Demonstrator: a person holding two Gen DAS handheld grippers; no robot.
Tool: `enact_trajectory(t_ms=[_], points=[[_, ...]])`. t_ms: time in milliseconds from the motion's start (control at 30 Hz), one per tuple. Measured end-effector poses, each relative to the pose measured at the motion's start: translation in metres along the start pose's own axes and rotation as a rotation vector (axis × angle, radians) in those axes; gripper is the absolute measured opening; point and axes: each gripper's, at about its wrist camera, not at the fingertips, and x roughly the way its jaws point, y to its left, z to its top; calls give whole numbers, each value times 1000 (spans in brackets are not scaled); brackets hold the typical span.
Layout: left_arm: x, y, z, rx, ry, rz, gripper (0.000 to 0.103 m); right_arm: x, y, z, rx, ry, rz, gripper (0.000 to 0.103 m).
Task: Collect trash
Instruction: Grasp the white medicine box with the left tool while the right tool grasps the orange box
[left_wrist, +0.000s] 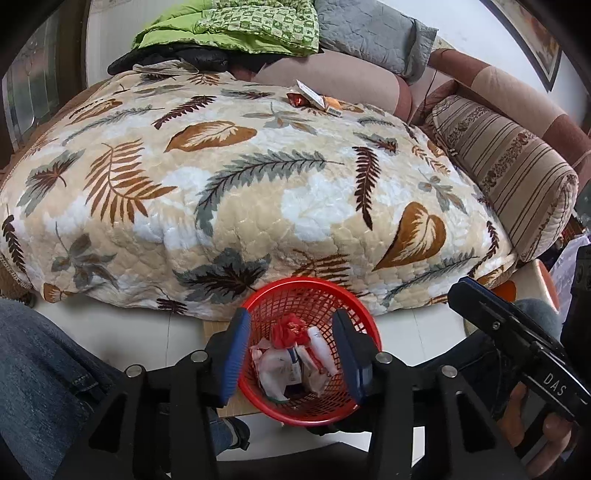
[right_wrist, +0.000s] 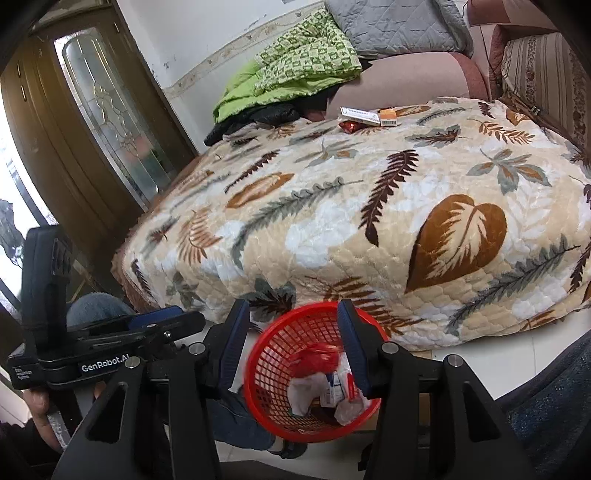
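A red mesh basket (left_wrist: 334, 295) stands on the floor in front of the bed and holds white wrappers, a small white bottle (left_wrist: 322, 345) and a red crumpled wrapper (left_wrist: 286, 330). My left gripper (left_wrist: 291, 354) hovers above it, open and empty. My right gripper (right_wrist: 291, 349) is also open and empty over the same basket (right_wrist: 273, 347). At the far side of the bed lie a white and orange box (left_wrist: 314, 96) and a crumpled orange wrapper (left_wrist: 297, 99); they also show in the right wrist view, the box (right_wrist: 360, 115) and the wrapper (right_wrist: 349, 126).
A leaf-patterned blanket (left_wrist: 229, 184) covers the bed. Green bedding (left_wrist: 229, 26), a grey quilted cushion (left_wrist: 373, 37) and a striped bolster (left_wrist: 509, 173) lie behind and to the right. A wooden glazed door (right_wrist: 107, 110) stands on the left. The person's jeans-clad knees flank the basket.
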Motion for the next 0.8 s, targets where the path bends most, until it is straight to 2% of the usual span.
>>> enact_trajectory(t_ms=[67,100,133,200,367,467,533,600,667,800], points=[[-3,2,8,-8,4,-21,52,-5,0,8,0,-14,12,48],[-6,3,15,-10,0,-30,58,-7,-1,14,1,-23,16,51],[-10,3,24,-7,-13,-33,61,-9,-2,22,-1,-27,24,59],[-18,3,42,12,-51,-28,74,-10,-4,40,-15,-36,43,66],[-30,0,106,76,-139,-28,86,-8,-19,110,-52,-97,47,69],[-23,-2,147,98,-172,-24,87,2,-35,156,-46,-127,39,69],[-16,0,171,99,-194,-19,87,6,-46,182,-29,-179,30,69],[-5,1,196,90,-189,-17,87,15,-56,211,-26,-213,-12,69],[6,2,222,67,-181,-35,87,31,-67,236,-14,-207,-17,69],[26,-6,260,75,-215,0,87,71,-91,270,35,-162,-17,69]])
